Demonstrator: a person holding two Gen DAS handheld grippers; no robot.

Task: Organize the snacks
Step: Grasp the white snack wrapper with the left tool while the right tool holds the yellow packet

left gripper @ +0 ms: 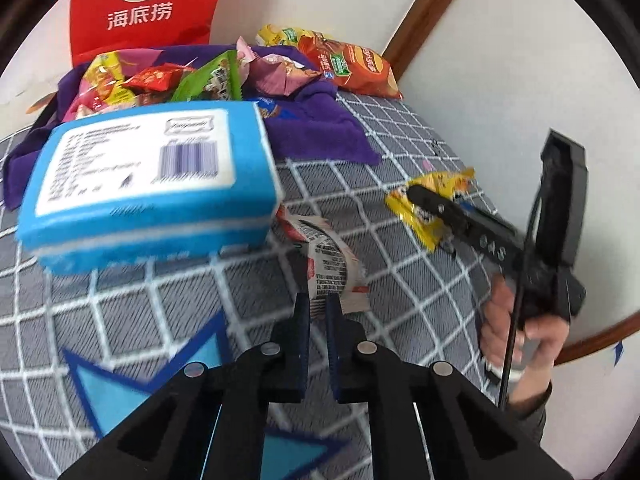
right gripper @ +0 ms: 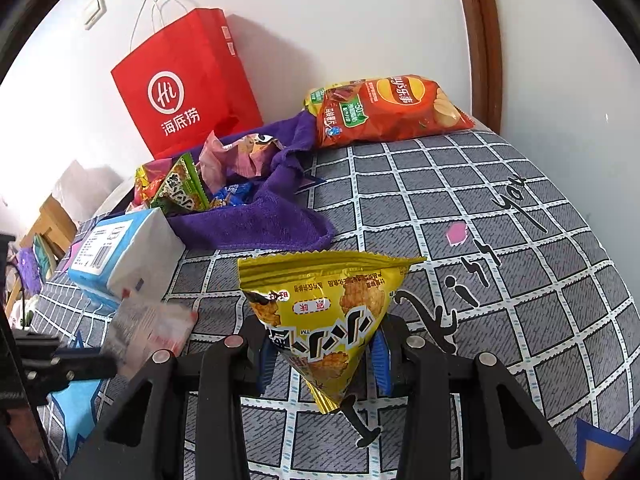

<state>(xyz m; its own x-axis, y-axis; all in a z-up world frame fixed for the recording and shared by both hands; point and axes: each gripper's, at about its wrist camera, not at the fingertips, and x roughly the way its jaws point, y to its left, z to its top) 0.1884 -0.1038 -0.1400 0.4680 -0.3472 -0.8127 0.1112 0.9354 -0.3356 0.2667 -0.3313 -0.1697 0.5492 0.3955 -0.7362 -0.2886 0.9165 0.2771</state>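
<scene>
Snacks lie spread over a bed with a grey checked cover. Nearest, a yellow triangular snack packet is pinched between the blue pads of the right hand-held gripper, its pointed end hanging down between the fingers and its wide sealed edge toward the far side. From the left wrist view the same packet shows at the right, at the tip of that gripper, which a hand grips.

The left hand-held gripper has its jaws pressed nearly together on the near end of a white and red wrapper, which stretches away from the fingertips toward the far side. Just left of and beyond that wrapper sits a blue and white tissue pack.

Farther off, a purple towel carries a heap of small packets. A red chip bag lies at the far right, by the wall. A red paper bag stands against the wall at the far left.
</scene>
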